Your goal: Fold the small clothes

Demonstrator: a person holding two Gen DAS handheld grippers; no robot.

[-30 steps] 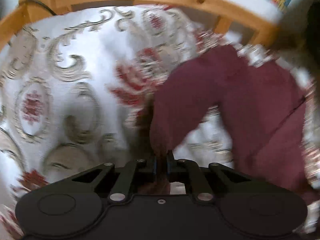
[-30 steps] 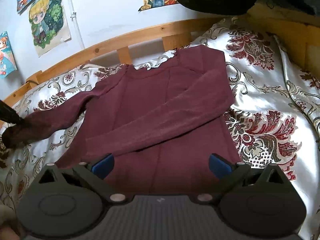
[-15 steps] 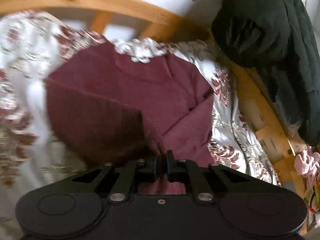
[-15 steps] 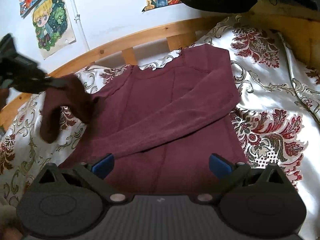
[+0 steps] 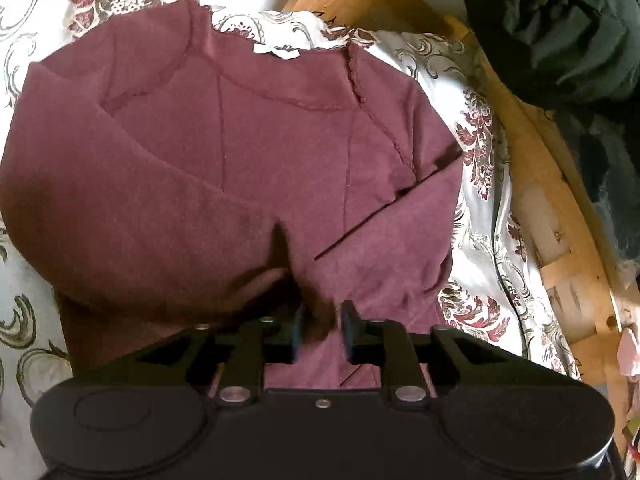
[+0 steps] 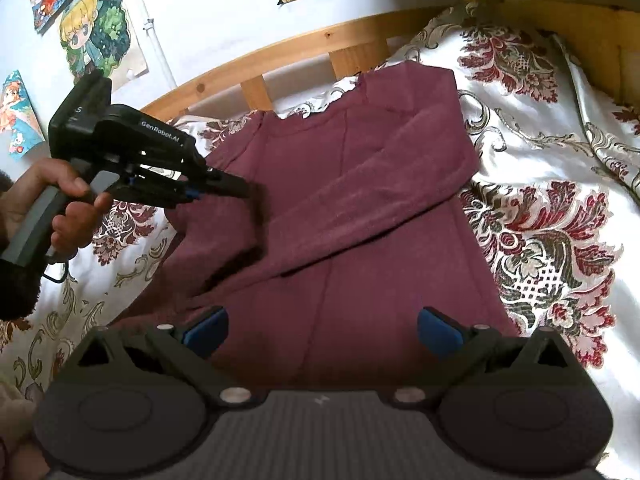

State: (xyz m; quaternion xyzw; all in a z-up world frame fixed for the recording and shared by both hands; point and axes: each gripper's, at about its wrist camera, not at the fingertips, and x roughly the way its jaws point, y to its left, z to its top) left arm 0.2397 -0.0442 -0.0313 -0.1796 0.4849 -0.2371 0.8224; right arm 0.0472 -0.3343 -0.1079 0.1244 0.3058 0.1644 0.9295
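A maroon long-sleeved top (image 6: 360, 208) lies flat on a patterned bedspread, neck toward the headboard; it fills the left wrist view (image 5: 248, 152). One sleeve lies folded across its chest. My left gripper (image 5: 320, 332) has its jaws parted a little, with the cuff of the other sleeve (image 5: 256, 280) draped between and just beyond them, over the body of the top. From the right wrist view the left gripper (image 6: 248, 192) hovers over the top's left side. My right gripper (image 6: 320, 332) is wide open and empty above the hem.
The white, red and gold bedspread (image 6: 552, 216) covers the bed. A curved wooden headboard (image 6: 280, 60) runs behind. A dark garment (image 5: 560, 32) hangs on the frame at right. Posters (image 6: 96, 28) are on the wall.
My left gripper carried the sleeve from out at the left across onto the top's body, and its jaws have parted from tightly shut. The right gripper stayed open and barely moved.
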